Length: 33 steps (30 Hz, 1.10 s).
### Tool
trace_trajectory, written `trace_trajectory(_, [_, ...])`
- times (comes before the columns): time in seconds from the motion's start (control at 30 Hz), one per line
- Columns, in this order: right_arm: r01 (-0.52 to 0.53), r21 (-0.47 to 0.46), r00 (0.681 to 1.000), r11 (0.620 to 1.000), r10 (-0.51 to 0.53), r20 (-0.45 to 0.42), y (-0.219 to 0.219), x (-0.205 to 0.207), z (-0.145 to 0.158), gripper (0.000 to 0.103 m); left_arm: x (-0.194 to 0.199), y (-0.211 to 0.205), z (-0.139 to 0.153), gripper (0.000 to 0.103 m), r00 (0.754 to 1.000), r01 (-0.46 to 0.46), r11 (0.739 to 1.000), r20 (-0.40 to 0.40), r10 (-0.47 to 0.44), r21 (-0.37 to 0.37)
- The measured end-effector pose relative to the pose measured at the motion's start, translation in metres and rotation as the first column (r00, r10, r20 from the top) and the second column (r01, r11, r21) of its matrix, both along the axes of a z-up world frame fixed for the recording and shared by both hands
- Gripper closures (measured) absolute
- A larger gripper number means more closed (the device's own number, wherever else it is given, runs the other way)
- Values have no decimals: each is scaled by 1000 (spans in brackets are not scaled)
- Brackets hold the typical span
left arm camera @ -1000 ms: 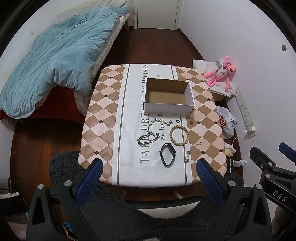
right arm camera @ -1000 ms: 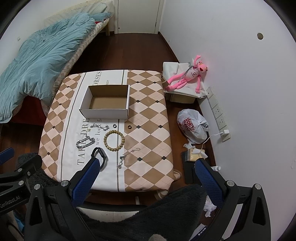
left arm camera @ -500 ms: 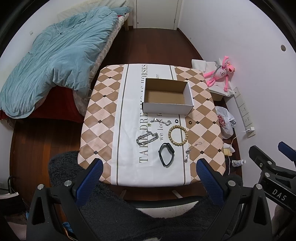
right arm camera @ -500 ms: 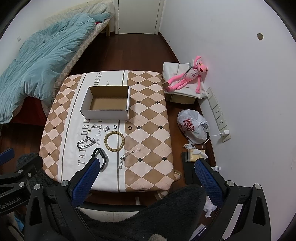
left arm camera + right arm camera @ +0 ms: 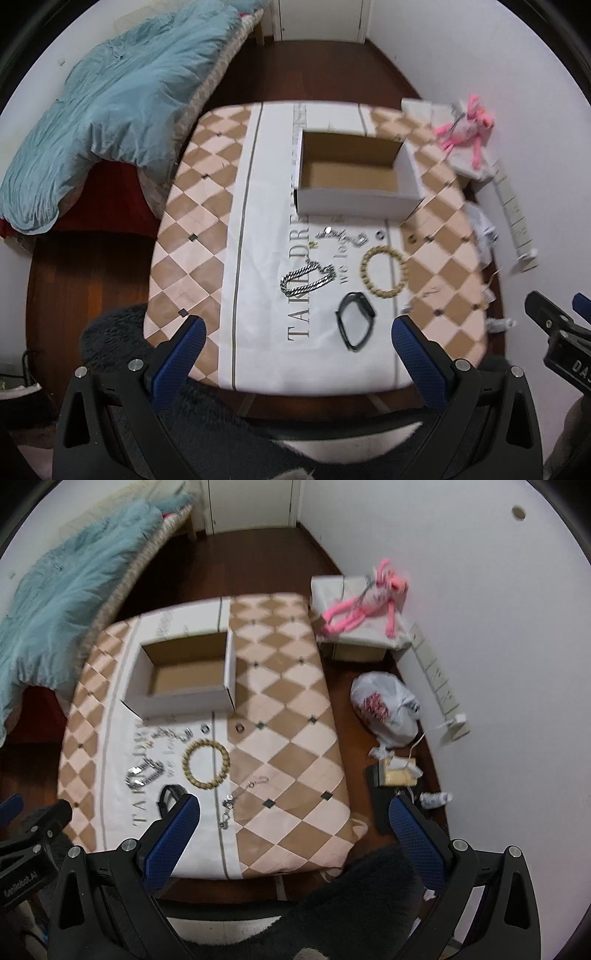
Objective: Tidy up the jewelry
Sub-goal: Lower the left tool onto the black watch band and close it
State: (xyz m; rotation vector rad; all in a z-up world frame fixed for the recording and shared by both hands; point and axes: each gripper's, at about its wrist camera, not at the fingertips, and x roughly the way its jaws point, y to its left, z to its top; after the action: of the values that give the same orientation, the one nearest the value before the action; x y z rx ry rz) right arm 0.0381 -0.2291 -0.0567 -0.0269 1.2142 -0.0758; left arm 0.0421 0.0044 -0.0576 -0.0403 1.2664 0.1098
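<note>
Left wrist view: the left gripper [image 5: 295, 328] hangs above the near edge of the table [image 5: 192, 206], jaws spread wide with nothing between them. On the cloth lie a silver chain [image 5: 308, 278], a bead bracelet [image 5: 384, 272], a black band [image 5: 355, 325] and a smaller silver piece [image 5: 341, 234] — all just in front of the open box [image 5: 354, 175], none inside it. The right gripper's tip [image 5: 554, 321] shows at the right edge.

Right wrist view: the right gripper [image 5: 295, 808] is likewise spread and empty, held over the table's near right corner. The bead bracelet [image 5: 205, 763], chain [image 5: 144, 773], two small rings [image 5: 240, 728] and a thin chain [image 5: 231, 801] lie between the box [image 5: 184, 675] and the fingers — the band [image 5: 168, 796] partly hidden by the left finger. A pink toy [image 5: 364, 603] and a bag [image 5: 384, 709] sit beside the table.
</note>
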Motion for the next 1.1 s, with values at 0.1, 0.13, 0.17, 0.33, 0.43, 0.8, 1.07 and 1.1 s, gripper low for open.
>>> trace_trajectory(0.1, [19, 32, 998, 999, -17, -62, -6, 4, -46, 3, 10, -2, -39, 0, 997, -5, 1000, -72, 5, 7])
trace_trajectory(0.13, [25, 39, 997, 999, -23, -75, -8, 4, -58, 5, 12, -1, -49, 0, 996, -6, 1000, -93, 7, 6])
trace_trajectory(0.17, [39, 45, 995, 998, -34, -96, -12, 7, -73, 9, 14, -3, -61, 0, 993, -7, 1000, -118, 7, -2])
trace_trajectory(0.33, [90, 72, 979, 993, -75, -191, -24, 4, -123, 21, 18, -15, -105, 1, 978, 13, 1000, -206, -16, -16])
trace_trajectory(0.43, [113, 72, 971, 991, -95, -218, -29, 3, -142, 21, 20, -21, -124, 1, 968, 14, 999, -251, -24, -38])
trace_trajectory(0.8, [154, 69, 960, 986, -133, -245, -37, 7, -172, 21, 32, -42, -156, 10, 954, 0, 988, -295, -47, -157])
trace_trajectory(1.07, [134, 124, 966, 983, -102, -239, -28, 15, -169, 21, 33, -55, -147, 58, 971, 116, 992, -203, -124, -49])
trace_trajectory(1.1, [130, 134, 967, 982, -96, -235, -25, 17, -167, 21, 32, -52, -147, 59, 971, 120, 992, -202, -126, -40])
